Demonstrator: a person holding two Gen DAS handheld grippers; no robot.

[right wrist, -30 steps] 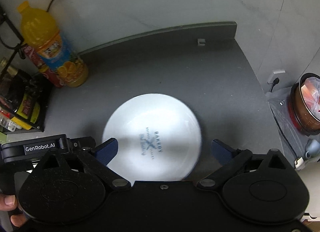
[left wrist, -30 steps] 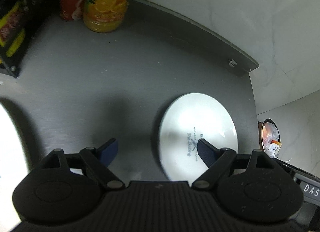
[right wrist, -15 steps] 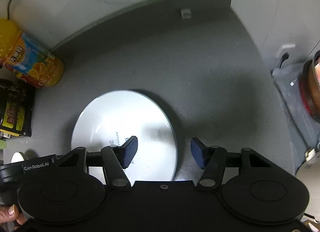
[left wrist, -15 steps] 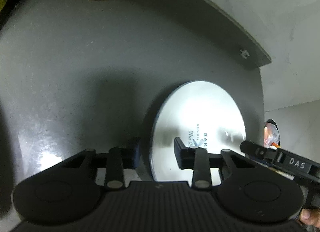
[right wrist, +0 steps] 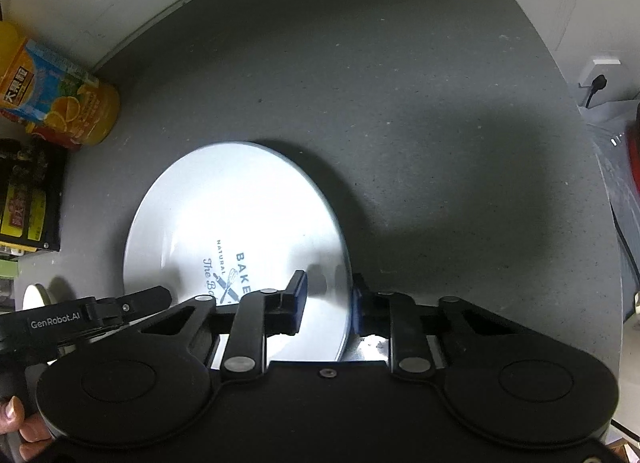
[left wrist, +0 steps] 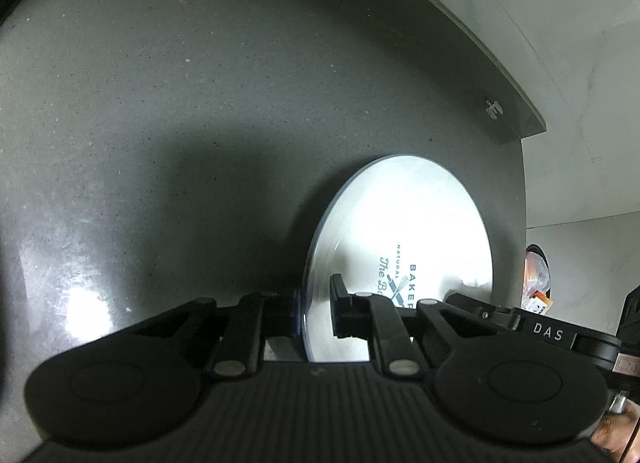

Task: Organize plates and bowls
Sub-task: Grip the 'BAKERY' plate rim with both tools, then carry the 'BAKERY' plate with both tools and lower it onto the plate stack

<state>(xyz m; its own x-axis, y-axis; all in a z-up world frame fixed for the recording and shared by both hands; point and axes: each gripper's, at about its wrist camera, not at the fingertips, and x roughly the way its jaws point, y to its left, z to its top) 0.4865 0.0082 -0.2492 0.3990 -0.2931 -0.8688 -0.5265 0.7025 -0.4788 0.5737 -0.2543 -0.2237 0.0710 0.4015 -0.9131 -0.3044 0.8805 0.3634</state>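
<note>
Right wrist only: juice bottle (right wrist: 60, 103) label beside plate (right wrist: 240, 223).

The left gripper (left wrist: 316, 313) is held low and level, its jaws drawn close together across the near left rim of the white plate (left wrist: 404, 231), one finger inside and one outside. The right gripper (right wrist: 328, 303) is set likewise on the plate's near right rim, jaws narrowed onto it. A hand (right wrist: 18, 423) is seen wrapped around the left gripper's handle.
</note>
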